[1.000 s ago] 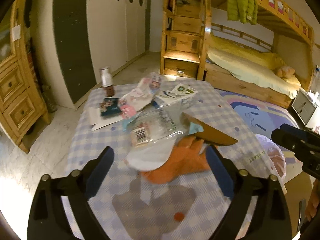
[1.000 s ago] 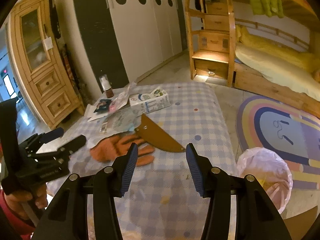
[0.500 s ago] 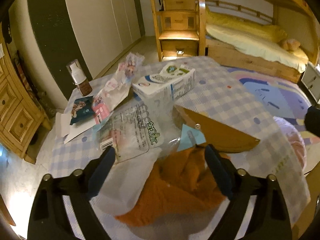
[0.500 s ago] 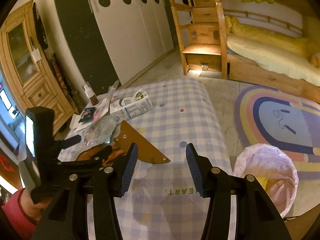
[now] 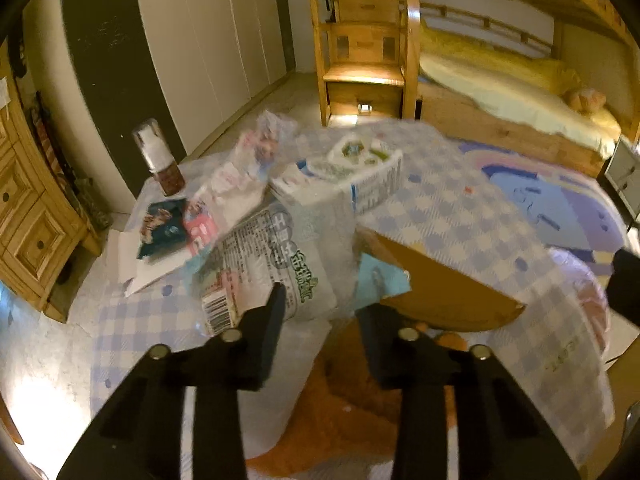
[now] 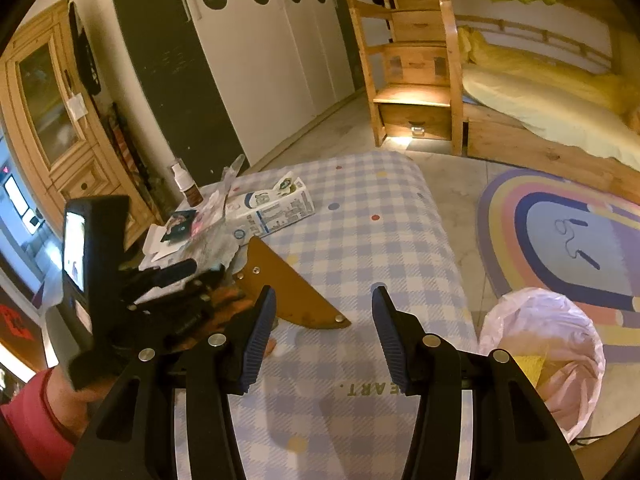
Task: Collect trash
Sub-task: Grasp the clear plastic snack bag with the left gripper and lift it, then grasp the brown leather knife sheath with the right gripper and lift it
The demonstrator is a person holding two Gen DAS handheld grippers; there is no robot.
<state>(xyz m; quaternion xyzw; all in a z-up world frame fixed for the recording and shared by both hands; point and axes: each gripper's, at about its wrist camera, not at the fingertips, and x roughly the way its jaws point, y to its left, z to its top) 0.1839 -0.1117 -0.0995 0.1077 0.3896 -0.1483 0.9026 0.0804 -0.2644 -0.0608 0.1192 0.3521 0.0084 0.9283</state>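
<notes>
Two grippers: left gripper [image 5: 320, 304] partly closed around a clear plastic wrapper [image 5: 276, 264] at frame centre; right gripper [image 6: 323, 320] wide open, empty.

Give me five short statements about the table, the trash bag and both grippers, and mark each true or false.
1. The left gripper is closing around the clear printed wrapper. True.
2. The right gripper holds the milk carton. False: it is open and empty over the checked tablecloth.
3. The small brown bottle stands upright near the table's far corner. True.
4. The pink trash bag sits on the table. False: it is on the floor beside the table.
5. The brown cardboard piece lies flat on the tablecloth. True.
</notes>
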